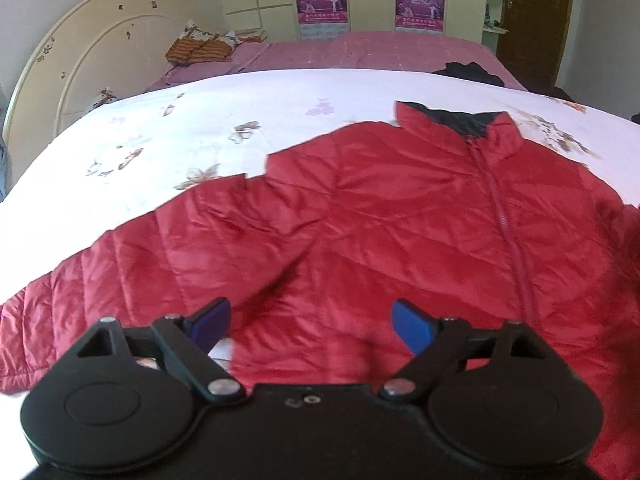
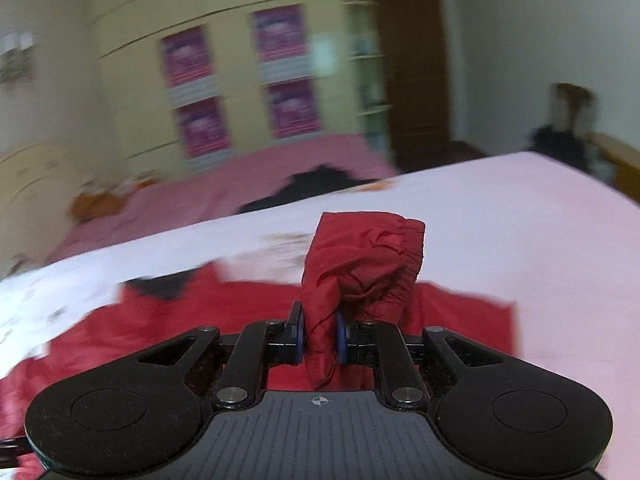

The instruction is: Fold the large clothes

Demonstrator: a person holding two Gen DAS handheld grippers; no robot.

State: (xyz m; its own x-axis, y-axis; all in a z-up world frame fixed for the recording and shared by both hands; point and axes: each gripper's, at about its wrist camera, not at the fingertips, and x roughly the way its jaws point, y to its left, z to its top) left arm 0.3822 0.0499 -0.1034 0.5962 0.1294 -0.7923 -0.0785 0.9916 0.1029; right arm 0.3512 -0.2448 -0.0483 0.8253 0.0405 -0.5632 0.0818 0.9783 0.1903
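A red quilted puffer jacket (image 1: 400, 220) lies front-up, zipped, on the floral white bedsheet (image 1: 200, 120). The left gripper (image 1: 310, 326) hovers over it, fingers spread and empty. Only the right wrist view shows the right gripper (image 2: 322, 336) pinching the jacket's elastic sleeve cuff (image 2: 360, 264), lifted above the bed.
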